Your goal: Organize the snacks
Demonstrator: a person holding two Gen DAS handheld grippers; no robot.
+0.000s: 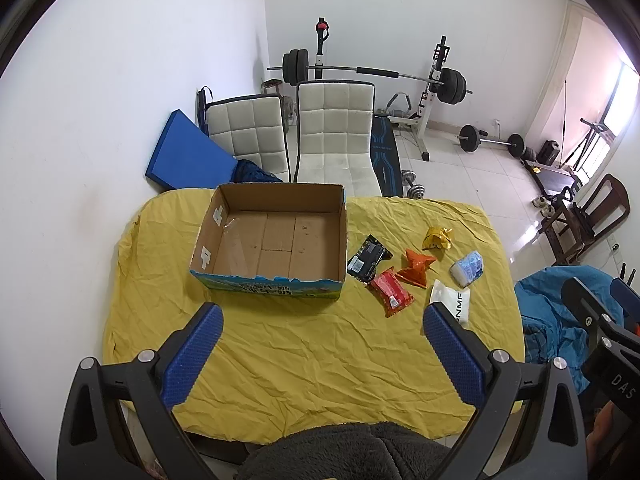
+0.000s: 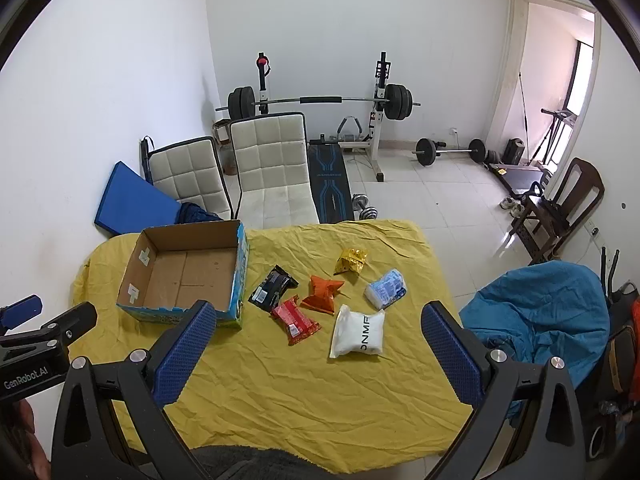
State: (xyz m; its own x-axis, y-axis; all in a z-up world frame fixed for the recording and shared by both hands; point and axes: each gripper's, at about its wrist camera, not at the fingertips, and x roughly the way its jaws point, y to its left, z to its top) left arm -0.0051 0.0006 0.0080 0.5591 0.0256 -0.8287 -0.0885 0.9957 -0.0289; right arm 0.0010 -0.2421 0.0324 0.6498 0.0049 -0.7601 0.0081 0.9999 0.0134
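Observation:
An open, empty cardboard box (image 1: 276, 240) (image 2: 188, 276) sits on the left of the yellow-covered table (image 1: 304, 360) (image 2: 304, 384). To its right lie several snack packs: black (image 1: 367, 258) (image 2: 273, 288), red (image 1: 391, 291) (image 2: 296, 319), orange (image 1: 417, 267) (image 2: 323, 290), gold (image 1: 438, 238) (image 2: 351, 261), blue-white (image 1: 467, 267) (image 2: 386, 291) and a white pouch (image 1: 450, 300) (image 2: 358, 332). My left gripper (image 1: 322, 320) hovers open over the table's near side, holding nothing. My right gripper (image 2: 320, 318) is open too, above the near right, in front of the packs.
Two white quilted chairs (image 1: 334, 136) (image 2: 272, 164) stand behind the table, with a blue mat (image 1: 186, 152) against the wall. A barbell rack (image 1: 372, 74), weight bench and dumbbells fill the back. A blue cloth heap (image 2: 540, 320) lies at the table's right edge.

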